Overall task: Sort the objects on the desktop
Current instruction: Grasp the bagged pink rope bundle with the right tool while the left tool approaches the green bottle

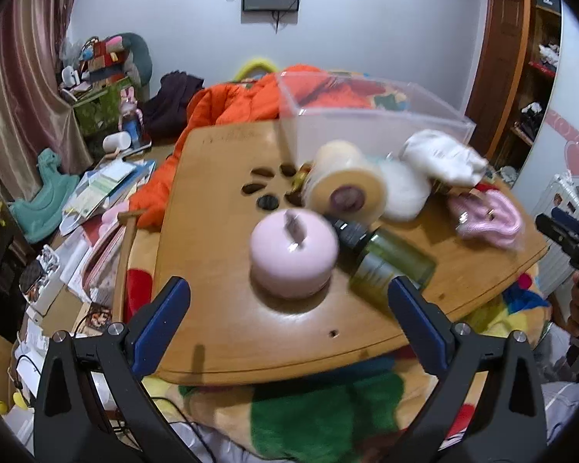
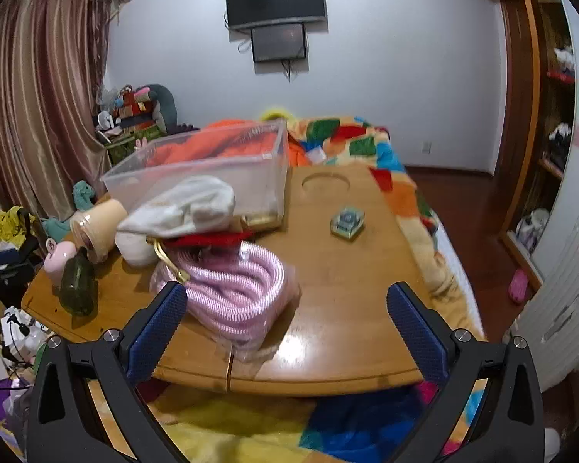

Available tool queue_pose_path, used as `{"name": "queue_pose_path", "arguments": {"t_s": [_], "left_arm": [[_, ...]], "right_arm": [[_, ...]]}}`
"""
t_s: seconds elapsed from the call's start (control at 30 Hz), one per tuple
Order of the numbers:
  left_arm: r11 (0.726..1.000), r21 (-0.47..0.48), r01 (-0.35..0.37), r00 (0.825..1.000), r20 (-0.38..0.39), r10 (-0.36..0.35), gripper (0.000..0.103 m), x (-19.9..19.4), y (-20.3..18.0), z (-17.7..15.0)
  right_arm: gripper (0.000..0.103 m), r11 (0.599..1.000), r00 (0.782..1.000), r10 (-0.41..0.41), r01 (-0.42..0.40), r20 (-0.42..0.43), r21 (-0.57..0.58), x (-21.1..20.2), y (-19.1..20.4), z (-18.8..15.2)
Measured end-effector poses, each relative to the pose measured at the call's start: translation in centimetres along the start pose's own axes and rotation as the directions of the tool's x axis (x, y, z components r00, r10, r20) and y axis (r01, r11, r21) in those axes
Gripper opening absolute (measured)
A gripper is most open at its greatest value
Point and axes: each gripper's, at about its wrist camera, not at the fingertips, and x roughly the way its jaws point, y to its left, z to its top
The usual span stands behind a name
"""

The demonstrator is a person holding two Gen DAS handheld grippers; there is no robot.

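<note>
A wooden table [image 1: 212, 270] [image 2: 347, 289] carries the objects. In the left wrist view a pink round apple-shaped case [image 1: 293, 256] sits ahead of my open, empty left gripper [image 1: 289, 301], with a green glass bottle [image 1: 386, 262] lying to its right. Behind stand a cream roll [image 1: 345, 181], a white pouch [image 1: 444, 156] and a pink coiled rope in plastic [image 1: 490, 218]. In the right wrist view my open, empty right gripper [image 2: 287, 308] is just before the pink rope [image 2: 235, 289]. A clear plastic bin [image 2: 212, 177] [image 1: 366, 115] stands behind. A small clear box [image 2: 347, 222] sits apart.
The table rests on a bed with a colourful blanket [image 2: 366, 146] and an orange jacket [image 1: 243, 100]. Clutter of papers and toys [image 1: 96, 193] lies left. A white radiator [image 2: 559, 308] and wooden shelves [image 2: 540, 154] stand right. The other gripper shows at the right edge of the left wrist view [image 1: 571, 239].
</note>
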Motion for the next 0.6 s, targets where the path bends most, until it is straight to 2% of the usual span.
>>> {"name": "queue_pose_path", "arguments": {"t_s": [0.1, 0.2, 0.6], "left_arm": [[1.0, 0.007, -0.024, 0.999, -0.026, 0.025, 0.103, 1.2, 0.7, -0.3], [1.0, -0.001, -0.009, 0.999, -0.044, 0.009, 0.103, 2.8, 1.5, -1.5], [1.0, -0.013, 0.028, 0.996, -0.081, -0.029, 0.103, 7.1, 1.7, -0.6]], "right_arm": [[0.103, 1.0, 1.0, 0.001, -0.002, -0.029, -0.003, 0.9, 0.1, -0.4], [0.103, 1.0, 0.999, 0.0, -0.001, -0.053, -0.019, 1.8, 0.6, -0.5], [0.103, 0.995, 0.99, 0.04, -0.053, -0.139, -0.088, 5.9, 3.2, -0.3]]}}
